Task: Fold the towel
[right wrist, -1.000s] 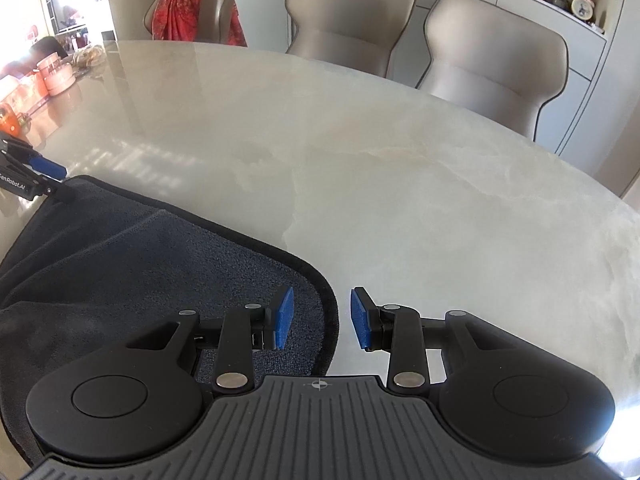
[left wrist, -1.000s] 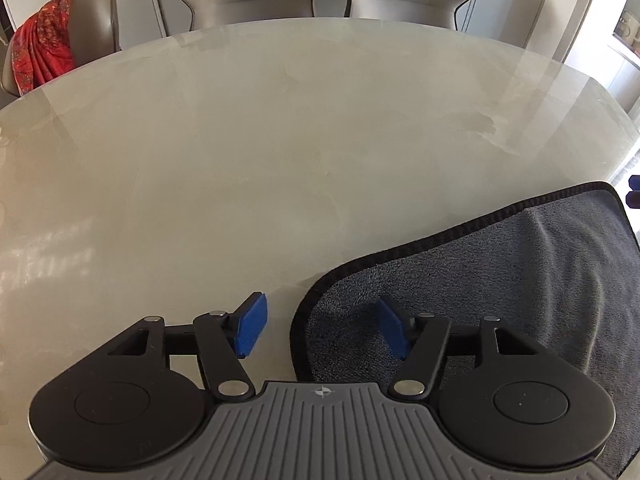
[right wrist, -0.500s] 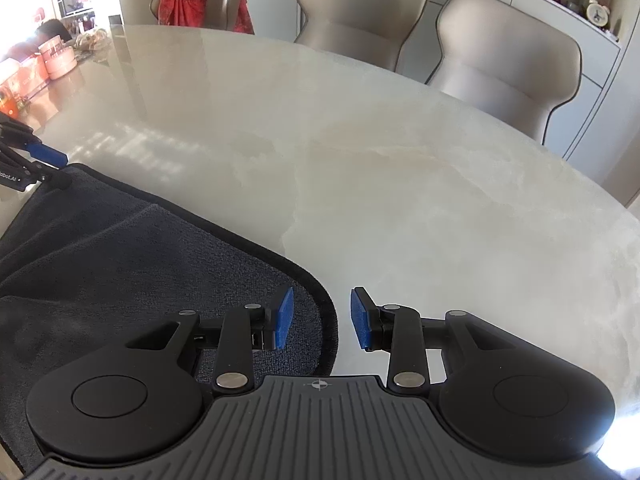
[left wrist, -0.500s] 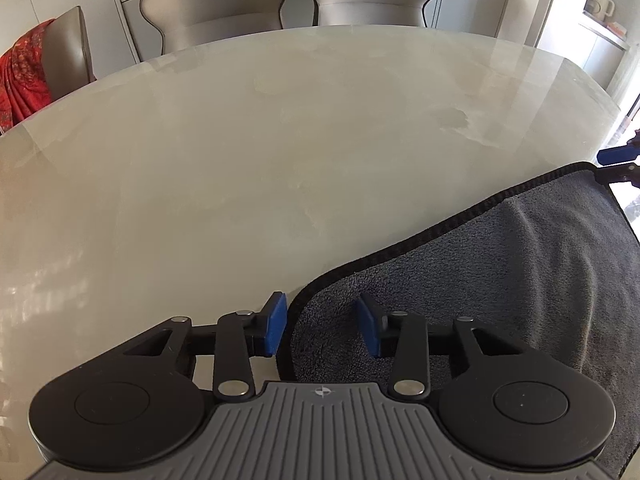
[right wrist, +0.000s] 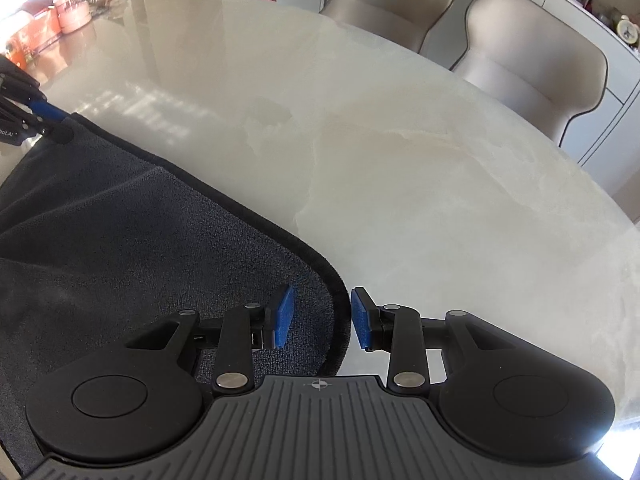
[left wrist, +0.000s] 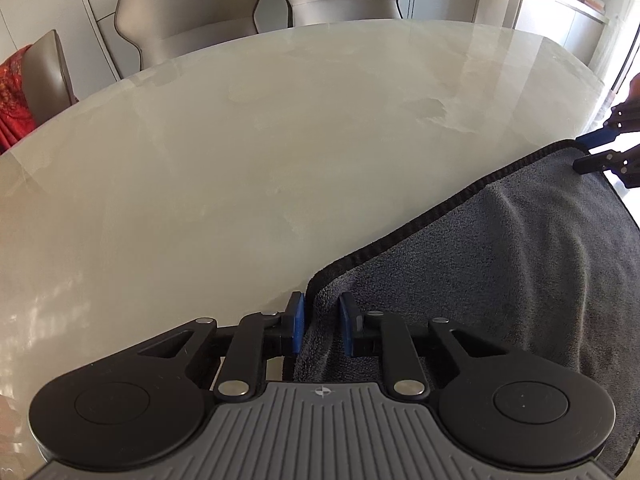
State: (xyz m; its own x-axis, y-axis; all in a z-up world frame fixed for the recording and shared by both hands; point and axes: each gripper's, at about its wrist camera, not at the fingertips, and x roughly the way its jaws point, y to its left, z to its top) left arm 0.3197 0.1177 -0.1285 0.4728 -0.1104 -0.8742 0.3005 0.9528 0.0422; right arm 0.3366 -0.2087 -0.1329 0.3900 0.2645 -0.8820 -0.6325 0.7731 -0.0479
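The grey towel (left wrist: 500, 272) lies flat on the pale marble table (left wrist: 280, 152), near the person's edge, its black hem running across the stone. The left gripper (left wrist: 322, 326) is down on the towel's left corner, and its jaws have just been closing: the corner is bunched up between the blue pads (left wrist: 297, 322), lifted a little off the table, so it is clenched on the cloth. Over on the other side the right gripper (right wrist: 320, 318) sits at the towel's right corner (right wrist: 320, 280), jaws straddling the rounded hem with a clear gap either side; one pad hovers over the cloth, the other over bare stone, nothing gripped there. Each gripper shows up at the far end of the towel in the other's view. Beyond the table stand beige chairs (right wrist: 520, 60), one draped with a red cloth (left wrist: 12, 100), and some orange boxes (right wrist: 48, 28) sit at the far left end.
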